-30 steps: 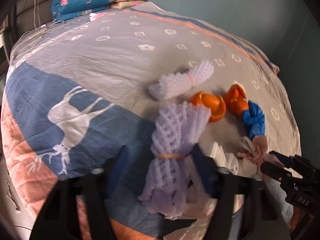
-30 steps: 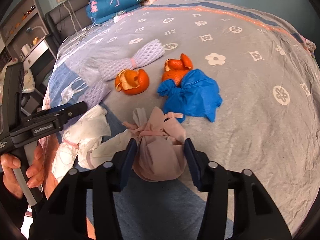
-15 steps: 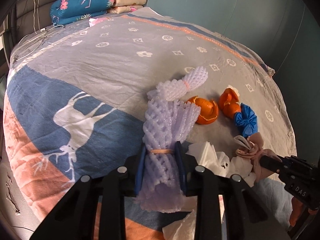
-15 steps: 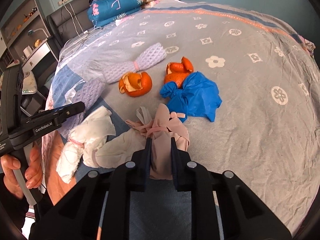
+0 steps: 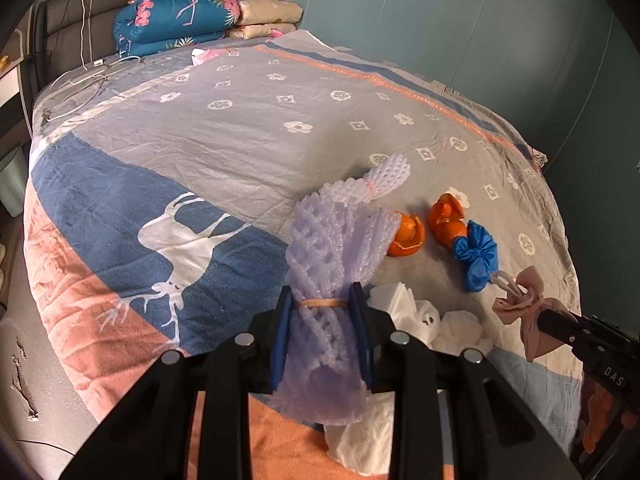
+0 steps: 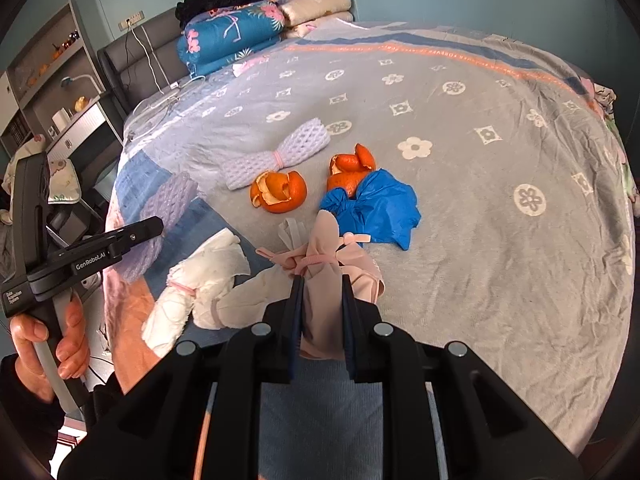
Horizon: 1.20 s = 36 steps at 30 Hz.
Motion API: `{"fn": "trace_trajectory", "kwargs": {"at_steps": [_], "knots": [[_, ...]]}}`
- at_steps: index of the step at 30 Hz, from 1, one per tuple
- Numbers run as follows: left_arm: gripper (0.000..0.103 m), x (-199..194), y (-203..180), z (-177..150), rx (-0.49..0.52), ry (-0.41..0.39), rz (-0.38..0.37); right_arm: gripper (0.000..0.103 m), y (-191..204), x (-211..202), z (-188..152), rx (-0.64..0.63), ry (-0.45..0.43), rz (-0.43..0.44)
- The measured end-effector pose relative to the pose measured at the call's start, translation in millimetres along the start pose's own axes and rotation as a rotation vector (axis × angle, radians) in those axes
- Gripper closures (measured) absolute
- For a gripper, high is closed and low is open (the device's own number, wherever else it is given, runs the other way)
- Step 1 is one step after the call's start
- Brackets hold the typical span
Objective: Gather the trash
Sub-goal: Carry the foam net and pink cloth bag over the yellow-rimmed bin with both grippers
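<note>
The left gripper [image 5: 320, 304] is clamped on a purple foam net [image 5: 328, 256], and the right gripper [image 6: 320, 296] is clamped on a pink tied bag [image 6: 332, 264], both just above the bed [image 6: 500, 240]. Behind them lie white tissues [image 6: 200, 276], then a blue bag [image 6: 376, 204], orange peels [image 6: 280, 192] and a white foam net [image 6: 276, 152].

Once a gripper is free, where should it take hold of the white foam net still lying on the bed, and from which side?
Grip the white foam net at its pinched waist, where the pink band ties it. Both ends flare wide; the middle is narrow. It lies flat, so come from above, jaws straddling the waist across its long axis. The orange peel sits close beside it.
</note>
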<state>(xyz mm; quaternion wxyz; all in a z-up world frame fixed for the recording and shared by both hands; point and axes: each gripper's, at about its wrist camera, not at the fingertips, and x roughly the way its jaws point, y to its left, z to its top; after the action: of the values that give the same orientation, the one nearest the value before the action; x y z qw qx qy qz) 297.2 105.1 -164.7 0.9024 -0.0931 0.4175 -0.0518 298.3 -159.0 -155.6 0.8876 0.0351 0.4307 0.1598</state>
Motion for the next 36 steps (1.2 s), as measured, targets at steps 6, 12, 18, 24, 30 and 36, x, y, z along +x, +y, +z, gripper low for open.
{"fn": "trace_trajectory", "kwargs": {"at_steps": [6, 12, 18, 24, 30, 36], "knots": [[0.076, -15, -7, -4, 0.007, -0.018, -0.004, 0.086, 1, -20, -3, 0.005, -0.028, 0.002], [0.076, -33, -15, -7, 0.016, -0.042, -0.009, 0.086, -1, -45, -5, 0.015, -0.066, 0.008], [0.076, -54, -27, -6, 0.038, -0.068, -0.014, 0.086, -4, -72, -5, 0.016, -0.109, 0.011], [0.076, -71, -44, -4, 0.064, -0.091, -0.024, 0.086, -9, -102, -6, 0.02, -0.155, 0.013], [0.076, -90, -59, -2, 0.069, -0.114, -0.045, 0.086, -15, -130, -7, 0.034, -0.193, 0.015], [0.076, -107, -74, -2, 0.081, -0.136, -0.062, 0.086, -20, -158, -9, 0.045, -0.232, 0.023]]}}
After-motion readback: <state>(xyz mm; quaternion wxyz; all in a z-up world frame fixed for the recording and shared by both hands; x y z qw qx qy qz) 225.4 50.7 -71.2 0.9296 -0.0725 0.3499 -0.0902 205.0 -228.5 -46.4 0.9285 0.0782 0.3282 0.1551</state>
